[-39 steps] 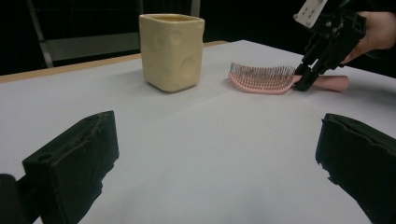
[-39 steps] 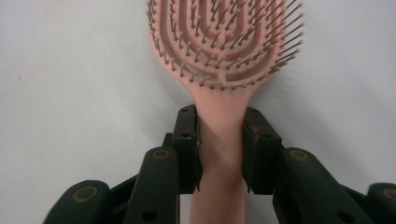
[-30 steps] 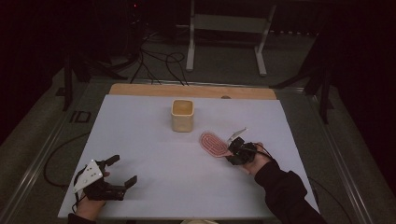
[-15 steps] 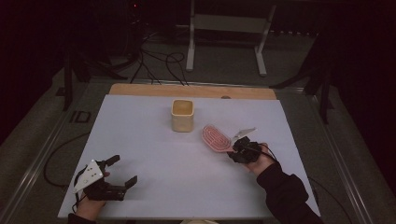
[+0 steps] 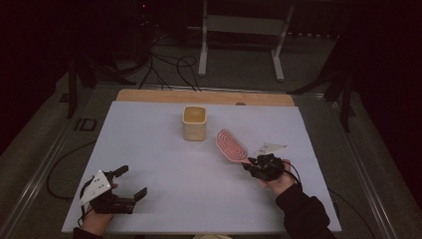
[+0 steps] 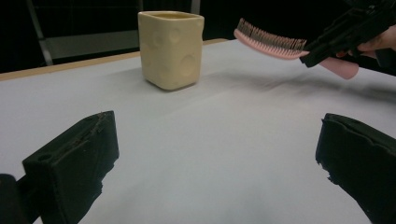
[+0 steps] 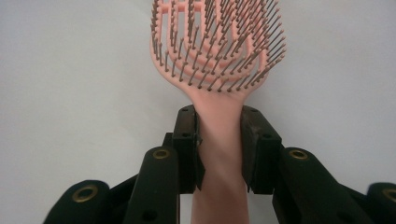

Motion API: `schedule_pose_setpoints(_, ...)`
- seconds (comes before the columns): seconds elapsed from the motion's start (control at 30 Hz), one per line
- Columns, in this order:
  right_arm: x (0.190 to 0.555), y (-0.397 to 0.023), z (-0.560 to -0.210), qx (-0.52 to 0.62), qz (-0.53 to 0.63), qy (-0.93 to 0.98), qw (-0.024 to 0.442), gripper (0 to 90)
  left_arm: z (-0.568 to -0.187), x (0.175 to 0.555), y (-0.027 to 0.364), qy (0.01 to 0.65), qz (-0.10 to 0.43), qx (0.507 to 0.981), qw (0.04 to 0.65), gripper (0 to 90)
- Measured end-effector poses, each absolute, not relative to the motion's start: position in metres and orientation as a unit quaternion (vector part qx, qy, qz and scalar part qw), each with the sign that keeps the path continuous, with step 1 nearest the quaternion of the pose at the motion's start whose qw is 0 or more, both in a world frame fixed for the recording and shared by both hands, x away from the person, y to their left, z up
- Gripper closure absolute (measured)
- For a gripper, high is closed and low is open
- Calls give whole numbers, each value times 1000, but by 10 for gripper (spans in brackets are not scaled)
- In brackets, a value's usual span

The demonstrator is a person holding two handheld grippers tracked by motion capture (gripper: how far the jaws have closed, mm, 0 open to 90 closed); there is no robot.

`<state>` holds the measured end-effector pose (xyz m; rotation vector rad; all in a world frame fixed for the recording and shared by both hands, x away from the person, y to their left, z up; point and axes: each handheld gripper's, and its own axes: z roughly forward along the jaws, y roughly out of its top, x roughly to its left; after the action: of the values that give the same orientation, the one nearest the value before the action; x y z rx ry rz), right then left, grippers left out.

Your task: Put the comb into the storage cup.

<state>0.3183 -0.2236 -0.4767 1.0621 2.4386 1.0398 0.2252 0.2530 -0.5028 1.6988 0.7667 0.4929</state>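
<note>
One brush: pink hairbrush [image 7: 219,56], bristles up, lifted off the white table [image 5: 164,164], right of the cup.
One grip: right gripper [image 7: 218,149] clamps its handle, brush head jutting beyond the jaws.
One cup: cream cup [image 5: 194,123], upright, mid-table.
One idle tool: left gripper [image 5: 128,185], jaws spread, nothing between, near corner.

Dim lab: white table [image 5: 164,164], floor cables [image 5: 169,64], metal stand [image 5: 239,45].
</note>
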Motion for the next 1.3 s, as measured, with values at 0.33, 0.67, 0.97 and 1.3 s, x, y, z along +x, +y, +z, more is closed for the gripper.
schedule_pose_setpoints(0.33,307,-228,-474,377,420,815,134,702,-502,225,251,326,208,724,571,1)
schedule_pose_setpoints(0.67,299,-227,-473,368,463,799,108,702,-500,227,248,327,207,726,569,1)
schedule_pose_setpoints(0.97,294,-229,-472,342,526,772,102,701,-489,231,238,338,211,729,556,1)
schedule_pose_setpoints(1.3,290,-234,-463,342,536,763,118,701,-454,245,201,336,210,750,529,2)
